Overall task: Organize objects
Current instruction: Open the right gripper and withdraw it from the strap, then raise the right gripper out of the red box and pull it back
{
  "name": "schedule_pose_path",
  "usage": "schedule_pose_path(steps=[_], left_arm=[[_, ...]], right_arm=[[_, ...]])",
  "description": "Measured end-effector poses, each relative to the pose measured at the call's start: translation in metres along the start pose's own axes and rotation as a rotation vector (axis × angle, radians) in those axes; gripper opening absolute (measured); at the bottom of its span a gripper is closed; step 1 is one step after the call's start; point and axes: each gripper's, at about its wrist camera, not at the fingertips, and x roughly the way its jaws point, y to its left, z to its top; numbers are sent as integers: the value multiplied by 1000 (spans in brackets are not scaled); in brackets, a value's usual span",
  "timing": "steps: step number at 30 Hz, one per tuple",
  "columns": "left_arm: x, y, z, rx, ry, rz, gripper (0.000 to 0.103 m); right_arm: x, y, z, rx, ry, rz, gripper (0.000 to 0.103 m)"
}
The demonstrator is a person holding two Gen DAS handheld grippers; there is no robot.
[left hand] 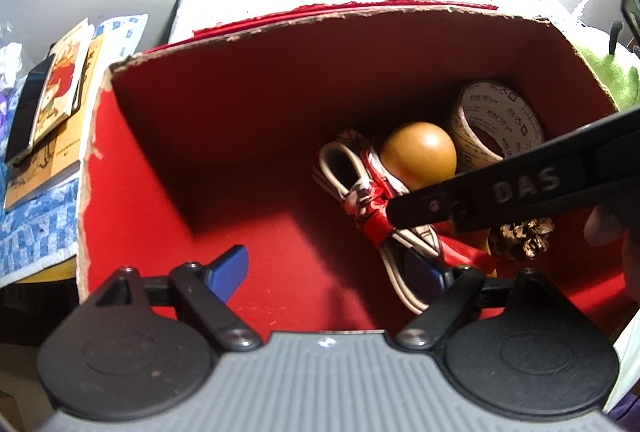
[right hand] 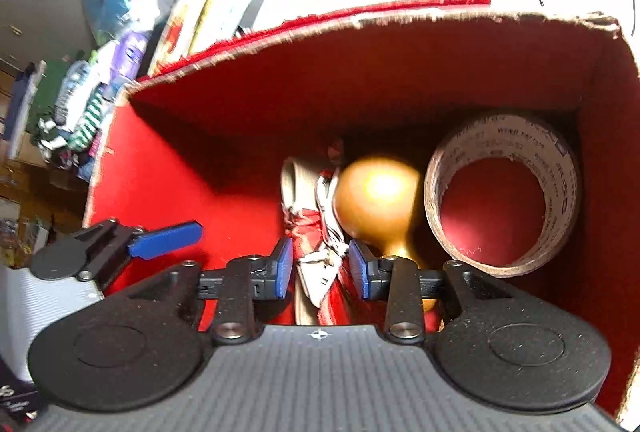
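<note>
- The left gripper (left hand: 334,272) hangs over the open red box (left hand: 248,112), its 2 blue pads (left hand: 228,270) spread wide with nothing between them; only bare red floor lies in the gap.
- Ahead of the left gripper's right pad lies a bundle of white cord tied with red-and-white patterned ribbon (left hand: 368,196), resting on the box floor.
- Just beyond that bundle sits a wooden gourd-shaped piece (left hand: 418,154), its round head touching the cord.
- Further out and to the right of the fingers, a roll of printed tape (left hand: 496,128) stands on edge in the far right corner.
- A pine cone (left hand: 522,238) lies right of the left gripper's right finger, partly hidden by the black body of the right gripper (left hand: 416,210) (it carries the letters "DAS").
- In the right wrist view, the right gripper (right hand: 320,270) has its pads part-way closed either side of the bundle (right hand: 320,252); whether they actually press on it I cannot tell.
- The wooden piece (right hand: 378,200) sits just ahead of the right pad (right hand: 360,268), and the tape roll (right hand: 504,196) lies further right.
- Left of the right gripper's fingers, 1 blue pad of the left gripper (right hand: 166,238) shows.
- Outside the box, books (left hand: 56,92) are stacked to the left.
</note>
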Motion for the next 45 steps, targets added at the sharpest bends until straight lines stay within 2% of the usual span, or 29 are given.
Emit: schedule_pose_path(steps=[5, 22, 29, 34, 38, 40, 42, 45], left_arm=[[0, 0, 0, -6, -6, 17, 85], [-1, -6, -1, -8, -32, 106, 78], [2, -11, -1, -6, -30, 139, 76], [0, -12, -2, -18, -31, 155, 77], [-15, -18, -4, -35, -69, 166, 84], [-26, -24, -6, -24, -98, 194, 89], [-35, -28, -9, -15, -116, 225, 90], [-49, -31, -12, -29, -133, 228, 90]], right_arm=[[-3, -2, -2, 26, -45, 20, 35], [-10, -3, -3, 41, -141, -34, 35], [-14, -4, -6, 33, -169, -29, 35], [-20, -3, -11, 39, -210, -48, 35], [-36, 6, -23, -4, -288, -95, 38], [-42, 5, -29, -1, -295, -85, 38], [-50, 3, -37, 21, -313, -60, 38], [-63, 3, -49, 26, -348, -43, 38]])
